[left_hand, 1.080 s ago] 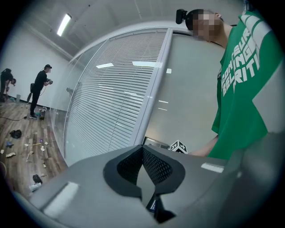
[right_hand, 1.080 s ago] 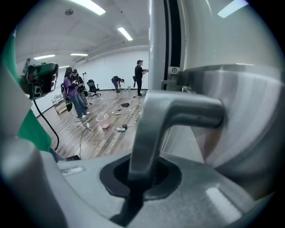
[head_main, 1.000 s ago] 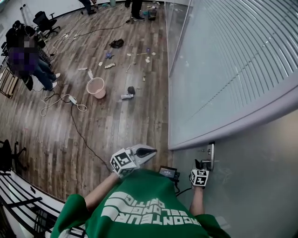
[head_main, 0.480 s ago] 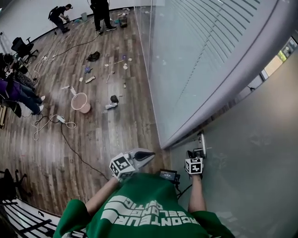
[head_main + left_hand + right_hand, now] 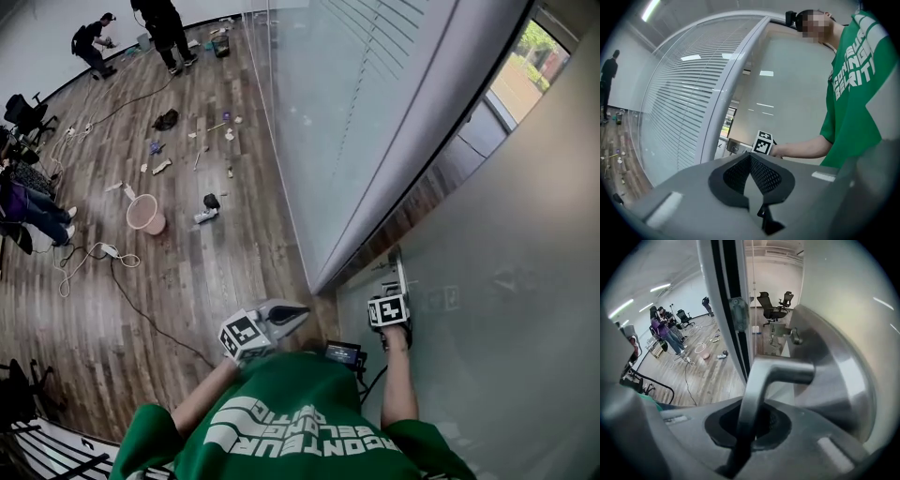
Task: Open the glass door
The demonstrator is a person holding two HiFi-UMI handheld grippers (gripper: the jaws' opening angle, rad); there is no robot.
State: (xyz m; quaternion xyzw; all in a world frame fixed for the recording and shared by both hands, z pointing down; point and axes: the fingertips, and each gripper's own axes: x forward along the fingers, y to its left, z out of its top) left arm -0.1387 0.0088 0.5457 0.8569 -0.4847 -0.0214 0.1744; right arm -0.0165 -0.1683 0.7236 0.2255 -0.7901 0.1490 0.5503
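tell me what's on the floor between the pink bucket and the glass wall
In the head view, a small dark thing and a pale bottle-like item lie on the floor between the bucket and the glass wall.

You are holding your left tongs [image 5: 751, 174] low in the view, its two meshed pads [image 5: 764, 177] pressing together with nothing between them. Above them the white door frame [image 5: 725, 96] is curving up through the middle. Left of the frame, a glass wall [image 5: 679, 112] with slatted blinds is running away toward a person [image 5: 608, 77] standing far off on the wooden floor [image 5: 611, 157]. Right of the frame, the frosted glass door [image 5: 787, 98] is reflecting ceiling lights. Just beside the frame's foot a metal lock plate [image 5: 733, 147] is showing, and your right tongs [image 5: 763, 143], seen only as its marker cube, is sitting just right of that plate. Your green shirt [image 5: 855, 89] is filling the edge farthest right of the frame.
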